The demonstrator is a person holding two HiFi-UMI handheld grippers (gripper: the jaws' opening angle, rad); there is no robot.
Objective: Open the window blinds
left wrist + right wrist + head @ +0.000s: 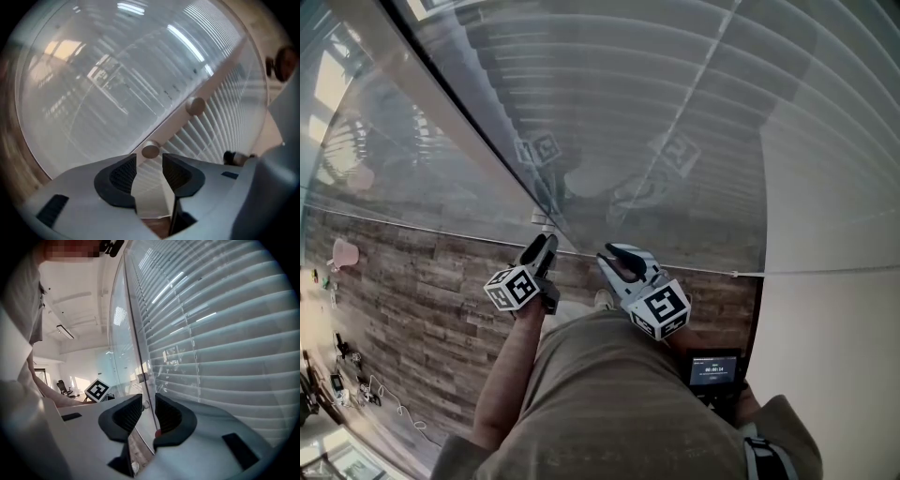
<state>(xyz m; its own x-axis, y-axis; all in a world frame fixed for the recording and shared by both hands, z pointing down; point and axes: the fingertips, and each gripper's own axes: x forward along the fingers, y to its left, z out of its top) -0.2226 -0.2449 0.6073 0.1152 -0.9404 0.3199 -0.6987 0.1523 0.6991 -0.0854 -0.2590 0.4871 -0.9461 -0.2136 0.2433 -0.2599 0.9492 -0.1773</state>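
Blinds point(675, 112) sit behind a glass wall point(441, 178) that fills the far half of the head view. In the right gripper view the slats point(225, 357) overlap with no view through, so they read as turned shut. The marker cubes and the person are reflected in the glass.

Wood-plank floor point(422, 300) runs along the foot of the glass, with a pink object point(344, 251) and loose cables at far left. Person's tan shirt point(609, 403) fills the near centre. Both arms are out toward the glass, and a small lit display point(715, 370) is near the right wrist.

A pale frame bar point(218, 77) crosses the left gripper view diagonally, with blinds point(225, 122) to its right. It carries two round knobs.

Left gripper point(544, 246) point(149, 159) is left of centre, nose close to the glass. Claw is released: jaws clearly apart, near knob point(150, 151) sits at the tips between them with a gap each side, pads not pressing. Second knob point(195, 106) is farther up the bar.

Right gripper point(615, 255) point(148, 400) is just right of the left one, well apart from that knob. Jaws are nearly together with a narrow slit left, nothing clamped. Only the thin glass edge line point(136, 333) and a small fitting point(146, 404) show through the gap, both behind it.
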